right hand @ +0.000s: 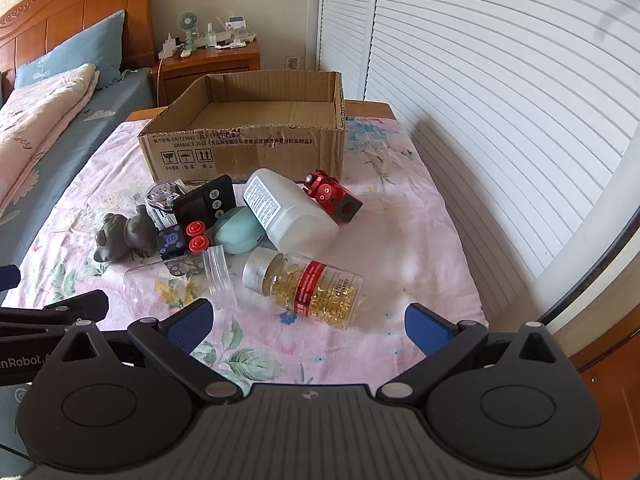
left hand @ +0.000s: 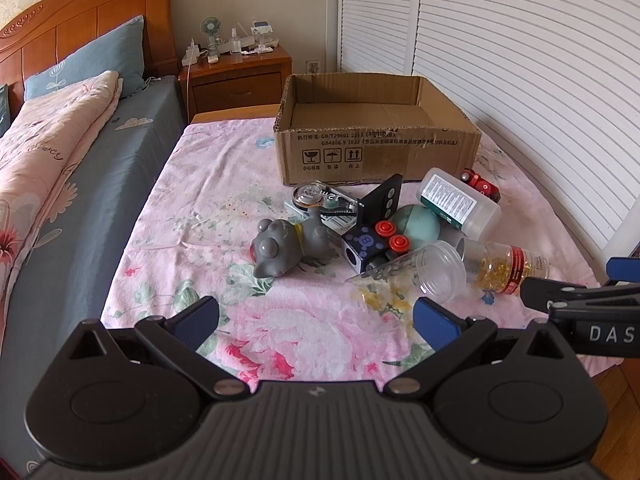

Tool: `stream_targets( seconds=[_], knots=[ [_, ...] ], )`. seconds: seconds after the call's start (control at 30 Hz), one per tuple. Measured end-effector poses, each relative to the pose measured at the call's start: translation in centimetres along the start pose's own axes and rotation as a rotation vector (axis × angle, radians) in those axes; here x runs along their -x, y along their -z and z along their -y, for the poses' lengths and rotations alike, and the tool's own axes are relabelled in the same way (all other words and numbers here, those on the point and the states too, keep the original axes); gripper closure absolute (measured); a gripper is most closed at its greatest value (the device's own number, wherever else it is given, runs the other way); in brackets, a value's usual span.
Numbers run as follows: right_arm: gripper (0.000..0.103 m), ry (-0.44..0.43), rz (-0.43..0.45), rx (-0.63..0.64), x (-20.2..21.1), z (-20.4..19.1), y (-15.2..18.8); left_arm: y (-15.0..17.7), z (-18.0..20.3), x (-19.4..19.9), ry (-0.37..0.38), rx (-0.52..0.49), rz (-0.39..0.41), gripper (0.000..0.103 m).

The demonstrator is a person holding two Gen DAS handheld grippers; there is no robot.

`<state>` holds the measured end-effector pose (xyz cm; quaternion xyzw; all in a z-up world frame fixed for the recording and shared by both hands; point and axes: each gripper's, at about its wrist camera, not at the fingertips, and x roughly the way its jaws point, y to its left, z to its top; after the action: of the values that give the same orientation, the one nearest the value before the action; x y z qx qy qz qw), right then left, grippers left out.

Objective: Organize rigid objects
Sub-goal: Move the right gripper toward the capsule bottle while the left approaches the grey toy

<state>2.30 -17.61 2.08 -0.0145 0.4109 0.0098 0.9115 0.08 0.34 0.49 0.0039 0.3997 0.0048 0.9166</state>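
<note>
A pile of small objects lies on the floral sheet (left hand: 224, 216) in front of an empty cardboard box (left hand: 376, 148) (right hand: 248, 144). In it are a grey toy animal (left hand: 284, 246) (right hand: 120, 236), a clear plastic cup (left hand: 424, 272) (right hand: 192, 276), a capsule bottle with a red label (left hand: 508, 266) (right hand: 312, 286), a white bottle (left hand: 460, 202) (right hand: 292, 210), a teal egg-shaped thing (left hand: 416, 220) (right hand: 238, 230), a black timer (left hand: 384, 200) (right hand: 206, 202), a dark cube with red buttons (left hand: 372, 242) (right hand: 184, 240), a red toy (left hand: 480, 184) (right hand: 334, 196) and a tape dispenser (left hand: 320, 196). My left gripper (left hand: 316, 322) is open, short of the pile. My right gripper (right hand: 308, 326) is open, just short of the capsule bottle.
A bed with a blue sheet and pink quilt (left hand: 52, 148) lies to the left. A wooden nightstand (left hand: 240, 76) with a small fan stands behind. White louvred doors (left hand: 520, 60) run along the right. The right gripper's finger (left hand: 576, 292) shows at the left view's right edge.
</note>
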Motion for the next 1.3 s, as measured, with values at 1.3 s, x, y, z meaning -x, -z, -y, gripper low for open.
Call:
stream_targets(
  seconds=[1.3],
  knots=[
    [0.000, -0.020, 0.020, 0.011, -0.9, -0.4, -0.6, -0.7, -1.0, -1.7, 0.067, -0.022, 0.007, 0.001]
  ],
)
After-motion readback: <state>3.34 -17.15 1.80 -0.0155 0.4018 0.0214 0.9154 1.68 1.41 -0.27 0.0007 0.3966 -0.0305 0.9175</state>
